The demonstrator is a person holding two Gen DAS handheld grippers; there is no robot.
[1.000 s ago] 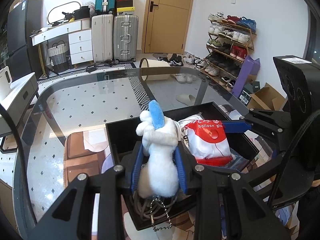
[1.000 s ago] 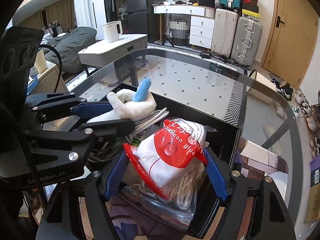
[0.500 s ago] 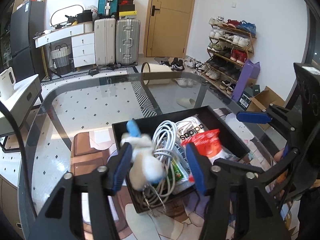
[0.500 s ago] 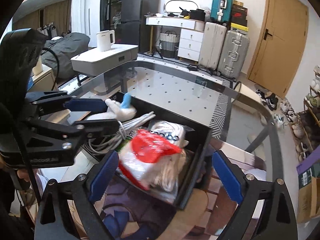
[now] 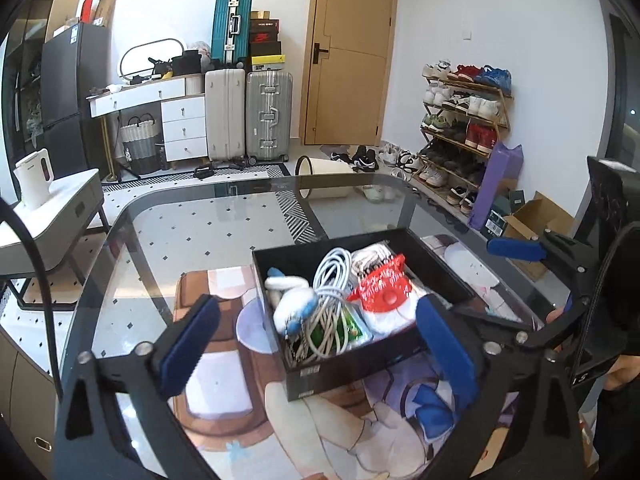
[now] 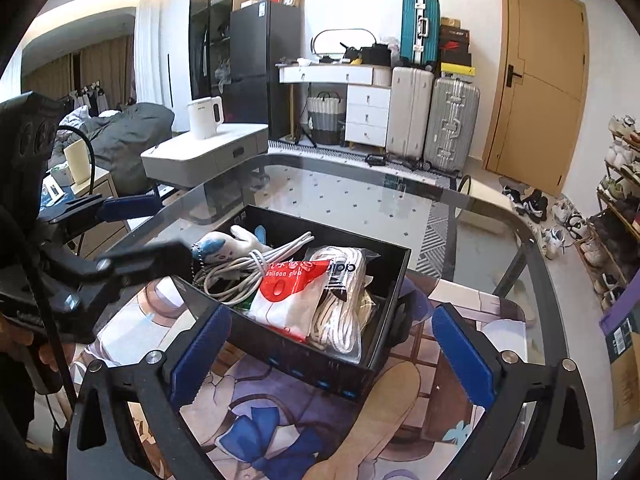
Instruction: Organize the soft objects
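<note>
Both hand-held grippers, left & right, jaws opening w/ nothing gripped, hover near the black box holding plush toy & balloon-glue bag; bare glass table beyond box.

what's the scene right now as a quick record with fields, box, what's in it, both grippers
surface: glass table over a printed mat
container: open black box on the table
plush: white and blue toy at one end of the box
cable: white coil beside the plush
bag: red and white packet marked balloon glue
bundle: white cord in a clear bag
left gripper: fingers opening, nothing between them
right gripper: fingers opening, nothing gripped
</note>
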